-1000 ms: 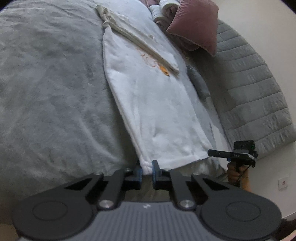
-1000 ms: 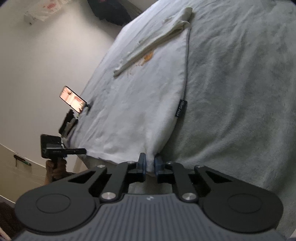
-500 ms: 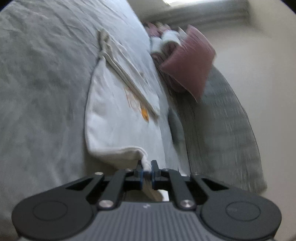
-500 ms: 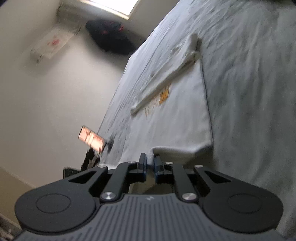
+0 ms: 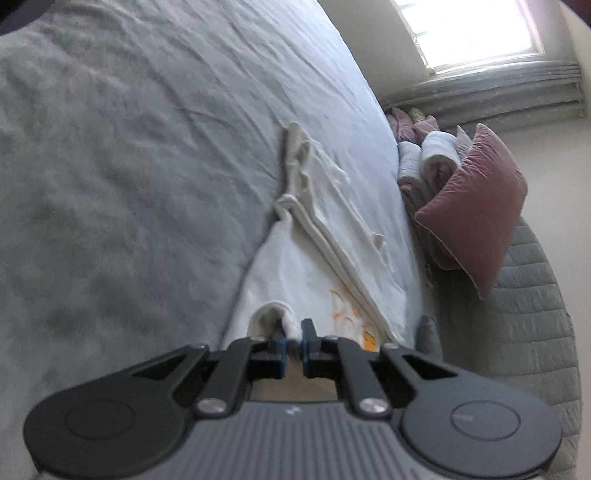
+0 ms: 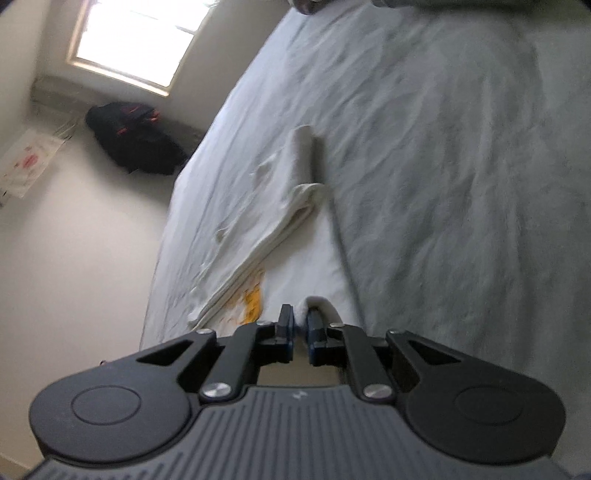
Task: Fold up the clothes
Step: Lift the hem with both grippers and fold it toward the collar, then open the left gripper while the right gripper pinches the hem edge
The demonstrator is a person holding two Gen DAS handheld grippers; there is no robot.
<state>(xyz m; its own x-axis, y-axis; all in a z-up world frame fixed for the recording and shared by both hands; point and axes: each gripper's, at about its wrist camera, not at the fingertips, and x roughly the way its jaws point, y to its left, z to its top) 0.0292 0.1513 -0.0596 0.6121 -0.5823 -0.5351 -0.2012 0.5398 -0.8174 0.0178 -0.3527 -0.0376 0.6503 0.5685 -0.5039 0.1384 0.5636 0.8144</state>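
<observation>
A white garment [image 5: 295,273] with an orange print [image 5: 364,334] lies on the grey bed, its sleeves folded in as a long cream strip [image 5: 332,240]. My left gripper [image 5: 292,332] is shut on one bottom corner of the garment, which bunches up between its fingers. In the right wrist view the same white garment [image 6: 303,251] shows the orange print [image 6: 255,295], and my right gripper [image 6: 302,319] is shut on the other bottom corner. Both corners are lifted over the garment's body. The part under the grippers is hidden.
The grey blanket [image 5: 129,184] covers the bed on one side, pale sheet [image 6: 406,110] on the other. A pink pillow [image 5: 476,206] and rolled towels [image 5: 428,155] lean on the quilted headboard [image 5: 535,314]. A black bag [image 6: 136,140] sits by the wall under a window [image 6: 144,33].
Both grippers have carried the garment's bottom hem up and forward toward the collar end, so the garment looks much shorter. The views have tilted up, showing the window. Both stay shut.
</observation>
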